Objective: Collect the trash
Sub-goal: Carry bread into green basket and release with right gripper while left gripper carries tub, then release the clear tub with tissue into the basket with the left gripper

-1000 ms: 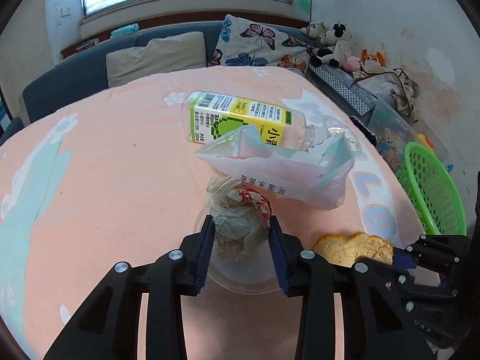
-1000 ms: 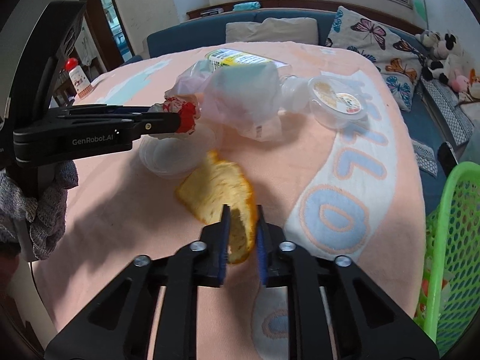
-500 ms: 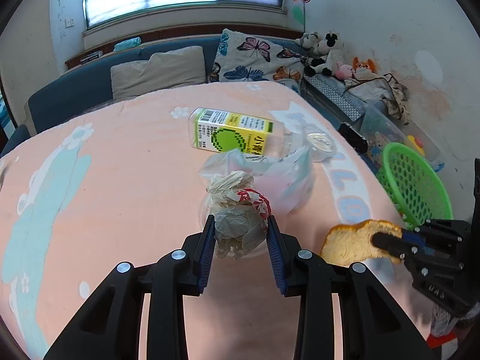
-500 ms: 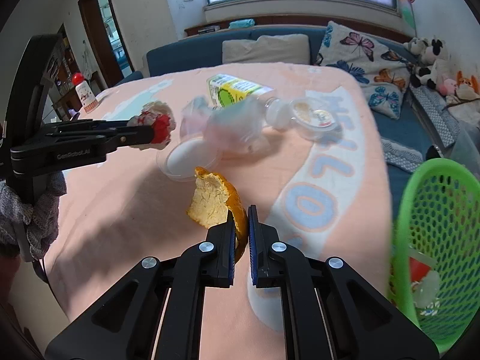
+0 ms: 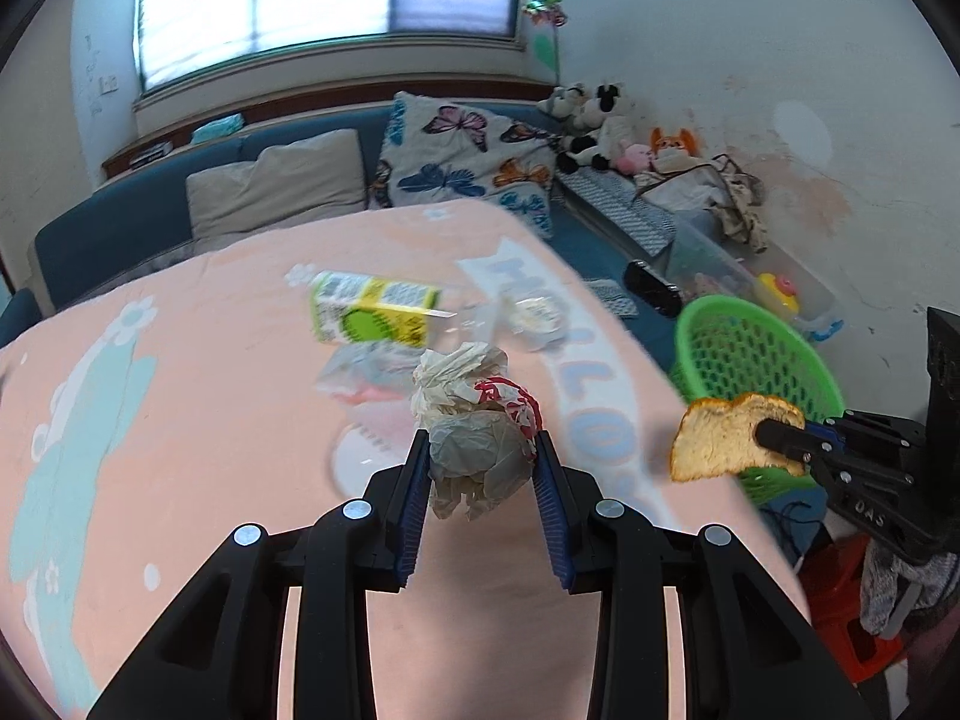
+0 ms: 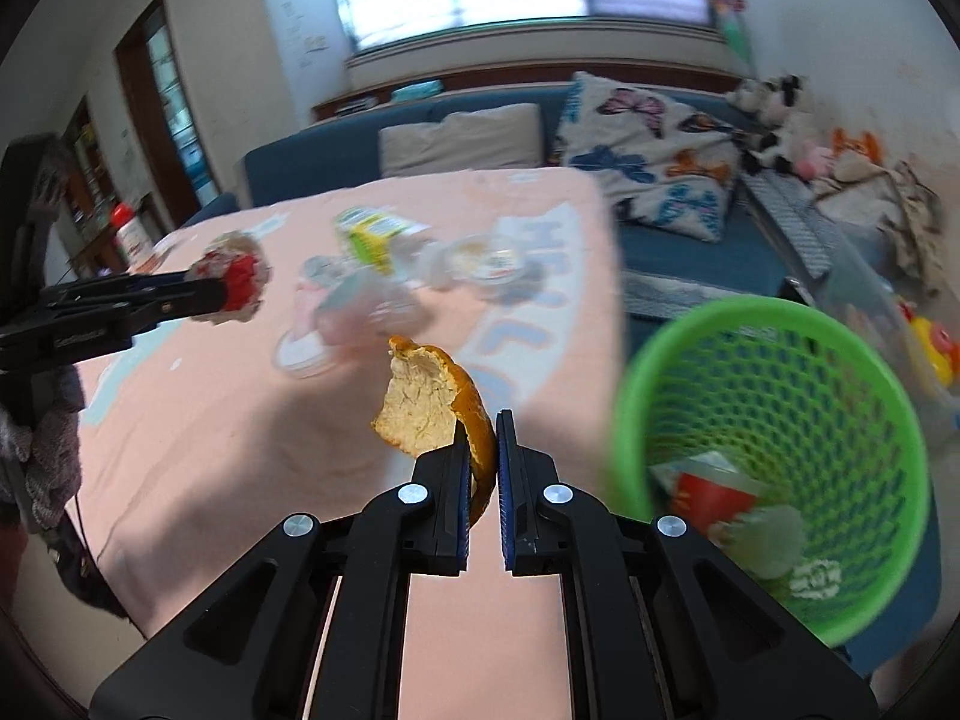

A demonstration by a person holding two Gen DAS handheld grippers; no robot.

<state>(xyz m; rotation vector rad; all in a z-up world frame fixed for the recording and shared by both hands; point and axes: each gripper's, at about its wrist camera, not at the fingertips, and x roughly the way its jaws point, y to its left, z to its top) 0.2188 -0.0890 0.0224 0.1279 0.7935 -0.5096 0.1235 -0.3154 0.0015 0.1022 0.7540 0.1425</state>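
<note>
1. Trash rides in both your grippers: the left gripper point(image 5: 483, 468) has its jaws clenched on a crumpled wrapper point(image 5: 477, 420), the right gripper point(image 6: 482, 468) pinches an orange peel point(image 6: 435, 405).
2. Both have risen off the pink surface point(image 5: 180, 420) within the last second.
3. Your peel now hangs just left of the green basket point(image 6: 774, 438); carry it over the rim next.
4. A juice carton point(image 5: 372, 315) and a plastic bag point(image 5: 366, 369) wait farther back.

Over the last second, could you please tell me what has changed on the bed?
Both tongs rose and swung toward the green mesh basket: the left tongs lifted the crumpled paper wad off the clear round lid, and the right tongs lifted the orange peel piece off the pink blanket. Both grips are unchanged; the yellow-green bottle stayed put.
</note>
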